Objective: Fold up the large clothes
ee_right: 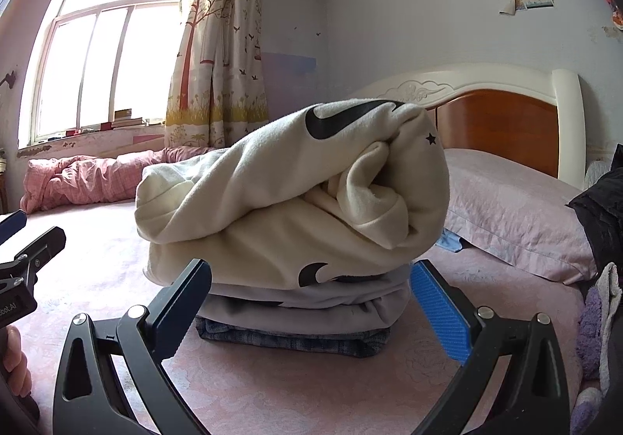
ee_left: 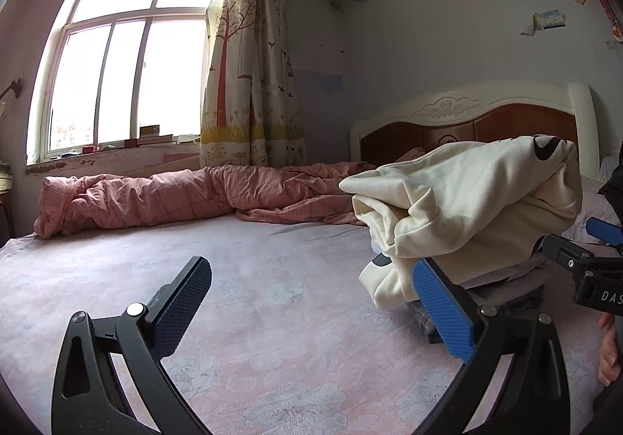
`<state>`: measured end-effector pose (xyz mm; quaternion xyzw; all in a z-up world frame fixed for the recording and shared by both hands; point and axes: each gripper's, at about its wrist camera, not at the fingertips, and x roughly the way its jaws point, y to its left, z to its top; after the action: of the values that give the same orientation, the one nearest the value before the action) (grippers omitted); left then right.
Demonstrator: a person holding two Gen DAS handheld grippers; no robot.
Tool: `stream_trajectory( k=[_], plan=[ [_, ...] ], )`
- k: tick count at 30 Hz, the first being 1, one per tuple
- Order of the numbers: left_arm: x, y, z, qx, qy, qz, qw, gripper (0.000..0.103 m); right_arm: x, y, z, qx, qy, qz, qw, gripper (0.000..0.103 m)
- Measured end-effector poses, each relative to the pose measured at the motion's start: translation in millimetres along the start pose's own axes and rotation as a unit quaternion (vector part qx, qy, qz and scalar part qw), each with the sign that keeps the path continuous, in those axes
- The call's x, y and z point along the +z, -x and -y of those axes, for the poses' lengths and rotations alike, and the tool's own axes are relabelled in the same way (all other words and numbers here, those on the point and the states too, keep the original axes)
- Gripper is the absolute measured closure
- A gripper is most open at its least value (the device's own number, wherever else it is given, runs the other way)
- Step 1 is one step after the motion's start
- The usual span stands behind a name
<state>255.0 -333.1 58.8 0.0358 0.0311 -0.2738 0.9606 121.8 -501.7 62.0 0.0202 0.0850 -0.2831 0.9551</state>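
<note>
Cream sweatshirt (ee_right: 272,193) soft matt fleece; headboard (ee_right: 506,123) glossy wood; tongs' pads (ee_right: 440,314) ribbed

Cream sweatshirt (ee_right: 280,193) (black swoosh prints) — loosely bundled atop folded grey garment (ee_right: 311,304) and denim (ee_right: 296,341) — on bed.

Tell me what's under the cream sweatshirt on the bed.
The cream sweatshirt tops a stack: a folded grey garment under it, then a dark checked one on the bed. Only their edges show; the rest is covered.
</note>
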Motion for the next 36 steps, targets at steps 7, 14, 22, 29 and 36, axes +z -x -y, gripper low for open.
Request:
stream_trajectory(
  k=[7,14,22,29,36],
  plan=[
    [-1,-5,-3,-0.002,0.008,-0.015,0.9998,0.0,-1,-3,-2,-0.001,0.008,-0.006,1.0,0.0],
    [-1,-8,-3,-0.003,0.01,-0.023,0.9997,0.0,-1,-7,-3,-0.002,0.01,-0.014,1.0,0.0],
    [-1,-8,-3,-0.002,0.007,-0.025,0.9997,0.0,-1,-8,-3,-0.002,0.011,-0.014,1.0,0.0],
    [-1,-12,-2,-0.001,0.004,-0.033,0.9995,0.0,-2,-8,-2,-0.003,0.008,-0.011,1.0,0.0],
    [-2,-12,-2,-0.002,0.005,-0.037,0.9993,0.0,-3,-5,1,-0.004,0.004,-0.011,1.0,0.0]
  ],
)
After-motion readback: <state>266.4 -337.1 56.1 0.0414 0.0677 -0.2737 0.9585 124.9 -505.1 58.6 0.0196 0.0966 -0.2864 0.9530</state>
